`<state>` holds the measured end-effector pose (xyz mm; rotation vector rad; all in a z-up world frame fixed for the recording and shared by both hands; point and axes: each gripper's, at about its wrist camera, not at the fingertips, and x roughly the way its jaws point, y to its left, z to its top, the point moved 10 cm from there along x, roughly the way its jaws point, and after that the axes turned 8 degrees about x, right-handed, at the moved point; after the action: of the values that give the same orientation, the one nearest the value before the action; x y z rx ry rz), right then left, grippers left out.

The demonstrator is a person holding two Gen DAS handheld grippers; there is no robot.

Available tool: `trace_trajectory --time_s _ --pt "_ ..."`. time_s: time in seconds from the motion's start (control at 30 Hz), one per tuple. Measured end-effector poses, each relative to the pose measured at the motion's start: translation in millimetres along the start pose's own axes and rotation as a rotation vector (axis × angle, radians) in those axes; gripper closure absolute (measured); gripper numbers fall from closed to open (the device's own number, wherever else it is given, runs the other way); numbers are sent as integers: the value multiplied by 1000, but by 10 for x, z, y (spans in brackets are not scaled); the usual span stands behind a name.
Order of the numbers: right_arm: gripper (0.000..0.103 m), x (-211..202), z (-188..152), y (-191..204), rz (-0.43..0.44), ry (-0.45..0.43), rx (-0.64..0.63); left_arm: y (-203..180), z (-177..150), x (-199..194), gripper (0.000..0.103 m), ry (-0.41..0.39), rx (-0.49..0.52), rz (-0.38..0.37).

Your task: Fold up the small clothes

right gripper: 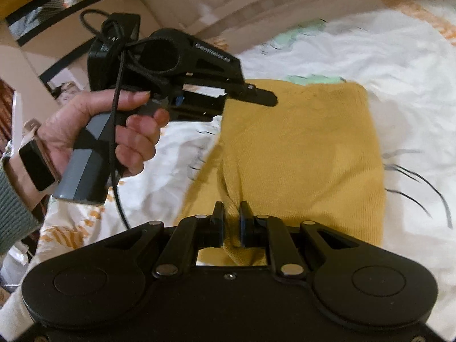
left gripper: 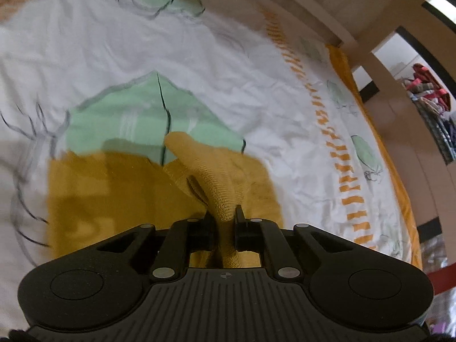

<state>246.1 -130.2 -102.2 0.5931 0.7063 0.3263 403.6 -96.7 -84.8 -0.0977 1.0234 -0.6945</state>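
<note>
Jaws of the left gripper (left gripper: 223,216) are clamped on a raised fold of the yellow knit garment (right gripper: 302,148); the right gripper (right gripper: 231,216) likewise pinches its near edge. The garment lies on the white printed bedsheet (left gripper: 228,65).

Both grippers' jaws are clamped on cloth.

One brand mark can be read: "GenRobot.ai", printed in pale letters on the black upper body of the left gripper (right gripper: 265,97), seen far left in the right wrist view. Nothing else is legible.
</note>
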Motion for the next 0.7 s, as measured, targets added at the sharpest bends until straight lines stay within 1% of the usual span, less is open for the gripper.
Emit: trace_trajectory --time_s 0.1,0.23,0.33,0.43,0.5,0.53,0.57,0.6,0.63,0.7 --pt "84 108 16 250 39 11 -25 122 61 -170 93 -9 31 41" --pt "84 405 -87 474 52 62 -59 485 -3 -241 93 13 25 102" --pt "84 633 -245 521 43 113 -45 770 -123 -167 92 46 -8 138" --pt "82 800 -368 521 0 135 -59 944 -224 -61 92 60 -18 153" --pt "77 873 -447 523 -7 155 -69 1037 -280 23 90 57 -63 137" --pt "73 888 -467 530 -5 156 -71 1071 -292 42 87 56 -78 137" --pt "69 886 -488 543 6 158 -77 1106 -298 71 86 50 -87 145" --pt "59 875 -506 564 26 166 -84 1143 -303 71 85 42 -91 151" --pt "53 854 -527 590 49 172 -93 1165 -287 72 83 29 -95 154" --pt "47 788 -566 655 96 176 -124 1248 -249 16 80 4 -107 194"
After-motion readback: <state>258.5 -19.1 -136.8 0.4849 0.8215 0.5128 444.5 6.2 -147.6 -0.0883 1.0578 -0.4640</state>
